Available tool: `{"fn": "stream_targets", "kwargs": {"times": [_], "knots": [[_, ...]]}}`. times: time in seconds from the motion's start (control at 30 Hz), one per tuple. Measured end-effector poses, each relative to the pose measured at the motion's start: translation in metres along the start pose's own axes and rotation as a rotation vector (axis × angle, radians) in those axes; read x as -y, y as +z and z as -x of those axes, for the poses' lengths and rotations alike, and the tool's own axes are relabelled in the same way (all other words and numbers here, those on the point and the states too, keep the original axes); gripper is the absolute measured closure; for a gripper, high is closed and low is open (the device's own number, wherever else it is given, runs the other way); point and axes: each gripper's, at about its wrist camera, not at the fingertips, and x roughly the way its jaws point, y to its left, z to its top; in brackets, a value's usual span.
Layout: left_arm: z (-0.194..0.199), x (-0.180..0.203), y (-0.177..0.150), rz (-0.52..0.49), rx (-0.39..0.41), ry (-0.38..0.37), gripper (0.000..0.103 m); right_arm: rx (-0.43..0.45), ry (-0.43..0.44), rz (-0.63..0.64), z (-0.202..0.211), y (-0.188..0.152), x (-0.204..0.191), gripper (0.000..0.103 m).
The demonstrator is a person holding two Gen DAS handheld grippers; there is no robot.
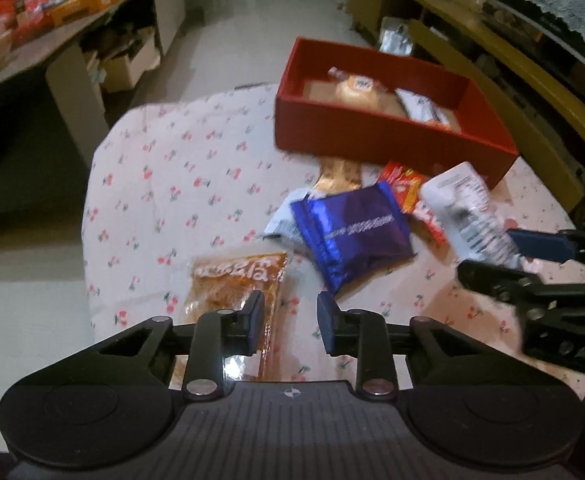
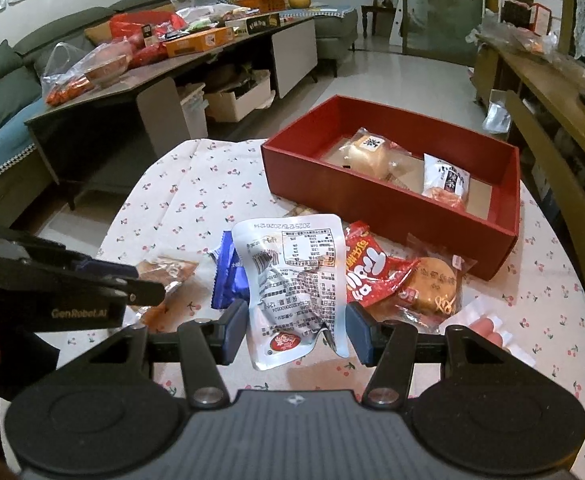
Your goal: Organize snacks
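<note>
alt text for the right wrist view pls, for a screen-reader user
The right gripper holds a crumpled white snack pouch above a cherry-print tablecloth. More wrapped snacks lie just behind it, and a red box beyond already holds two.

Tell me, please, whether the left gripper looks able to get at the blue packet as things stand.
Probably yes. The blue packet lies uncovered just ahead of the left gripper; the right gripper, holding the white pouch, stands off to one side.
</note>
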Motion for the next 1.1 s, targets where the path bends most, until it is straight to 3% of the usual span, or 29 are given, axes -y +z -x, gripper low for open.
{"fn": "stream_targets", "kwargs": {"times": [0.03,0.1,0.17,0.37,0.6,0.7,0.9,1.1], "knots": [[-0.002,-0.004,-0.001,0.015,-0.009,-0.003,0.055,-0.003,0.001,-0.002,0.0,0.0,0.001,0.047],[-0.002,-0.014,-0.001,0.052,-0.014,-0.012,0.035,-0.009,0.004,-0.005,-0.001,0.0,0.002,0.047],[0.0,-0.02,-0.001,0.064,-0.009,-0.013,0.026,-0.013,0.011,-0.01,-0.001,-0.001,0.004,0.047],[-0.016,-0.015,-0.007,-0.02,-0.063,0.062,0.018,-0.026,0.023,-0.003,-0.002,-0.002,0.003,0.047],[-0.04,-0.029,-0.007,-0.034,-0.119,0.12,0.016,-0.039,0.028,0.003,-0.002,-0.005,0.003,0.047],[-0.054,-0.037,-0.012,0.011,-0.178,0.074,0.028,-0.041,0.031,0.006,-0.003,-0.004,0.001,0.047],[-0.046,-0.031,-0.016,0.011,-0.159,0.043,0.042,-0.056,0.031,0.025,-0.009,-0.004,-0.003,0.047],[-0.026,-0.026,-0.014,0.028,-0.109,0.017,0.044,-0.045,0.028,0.017,-0.007,-0.005,0.0,0.047]]}}
